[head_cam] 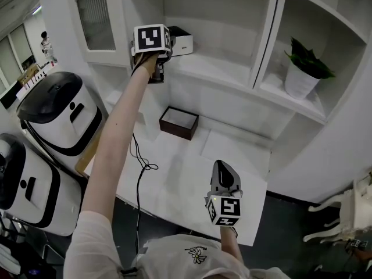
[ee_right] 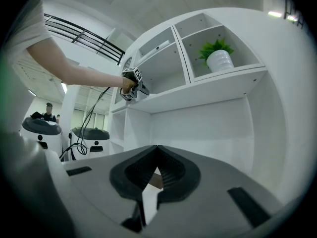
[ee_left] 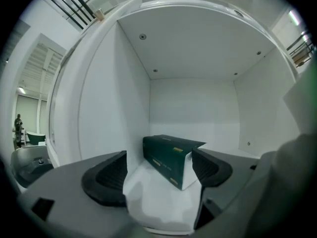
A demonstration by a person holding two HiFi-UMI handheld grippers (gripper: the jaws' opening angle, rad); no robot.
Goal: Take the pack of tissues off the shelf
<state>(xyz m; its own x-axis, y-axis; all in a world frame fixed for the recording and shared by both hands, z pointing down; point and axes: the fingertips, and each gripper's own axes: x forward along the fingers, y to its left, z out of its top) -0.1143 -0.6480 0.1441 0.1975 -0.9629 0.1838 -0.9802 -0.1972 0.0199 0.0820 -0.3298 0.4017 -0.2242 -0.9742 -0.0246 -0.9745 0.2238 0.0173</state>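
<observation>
in the upper shelf [head_cam: 216, 68] compartment left of the white divider, the pack of tissues [ee_left: 167, 158] lies flat on the shelf floor, turned at an angle, its dark green face toward the camera and a white end to the right. the left hand-held gripper [ee_left: 158, 171] is raised to this compartment on an outstretched arm, its jaws spread wide. the pack sits between them and toward their tips: the left jaw stands clear of it, with bare shelf floor showing in the gap, while the right jaw is just beside the pack's white end, and contact there cannot be told. in the head view the pack [head_cam: 181, 40] shows just right of the gripper's marker cube.

the right hand-held gripper [ee_right: 157, 171] is held low over the white tabletop [head_cam: 174, 185], well apart from the shelf. its 2 jaws are pressed together with nothing between them.

an open brown tray [head_cam: 179, 122] rests on the tabletop near the back wall, below the left gripper. a potted plant [head_cam: 305, 68] stands in the compartment to the right of the divider. a black cable [head_cam: 138, 161] trails across the tabletop's left edge, and 2 white and black machines [head_cam: 58, 112] stand on the floor to the left.
</observation>
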